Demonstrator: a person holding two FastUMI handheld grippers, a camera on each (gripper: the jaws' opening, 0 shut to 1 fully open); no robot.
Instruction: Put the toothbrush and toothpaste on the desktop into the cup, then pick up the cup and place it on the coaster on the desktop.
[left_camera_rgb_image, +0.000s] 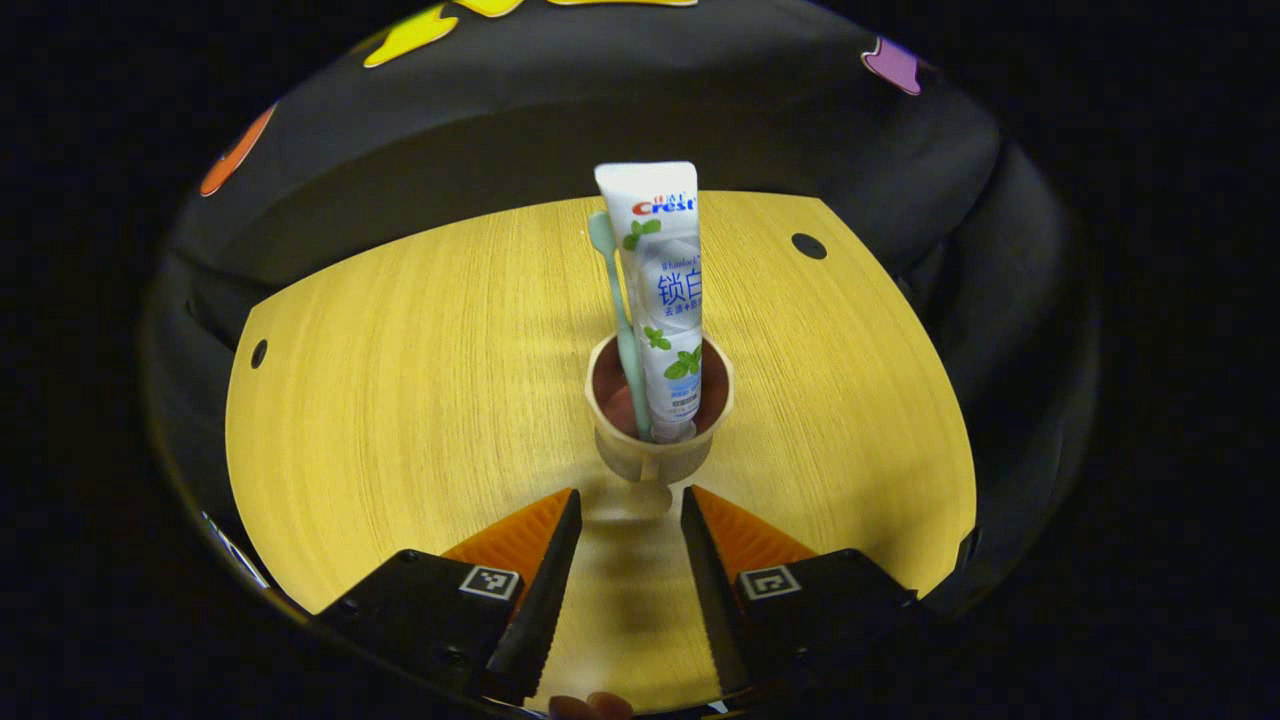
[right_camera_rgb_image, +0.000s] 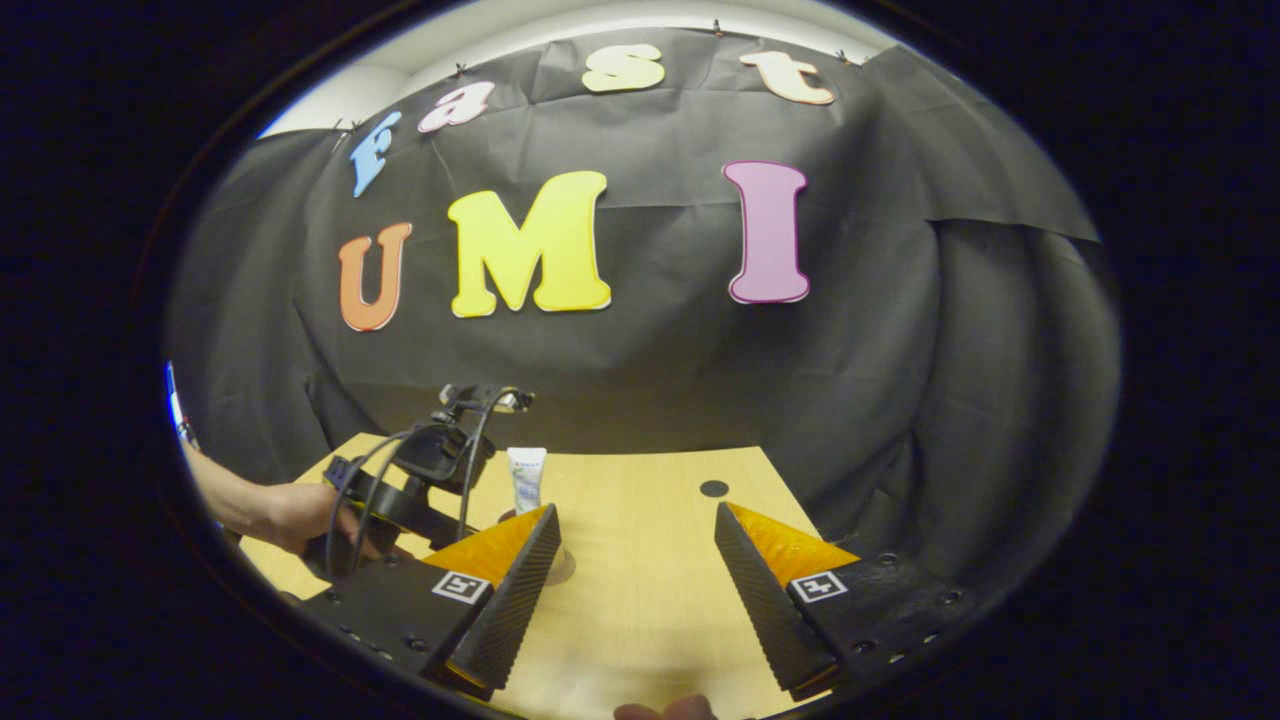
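Two black serrated fingers of the left gripper (left_camera_rgb_image: 625, 500) stand parted at the bottom of the left gripper view, gripping nothing, above the yellow wooden desktop (left_camera_rgb_image: 400, 400). Just ahead of their tips stands the beige cup (left_camera_rgb_image: 660, 440), upright on the desktop. Inside it the white toothpaste (left_camera_rgb_image: 665, 290) tube rises tall, with the slim pale-green toothbrush (left_camera_rgb_image: 615, 300) touching its left side. Right gripper (right_camera_rgb_image: 637, 525), seen in the right gripper view, is spread wide and empty, well apart from the cup. A hand (right_camera_rgb_image: 290, 515) holds the left gripper there.
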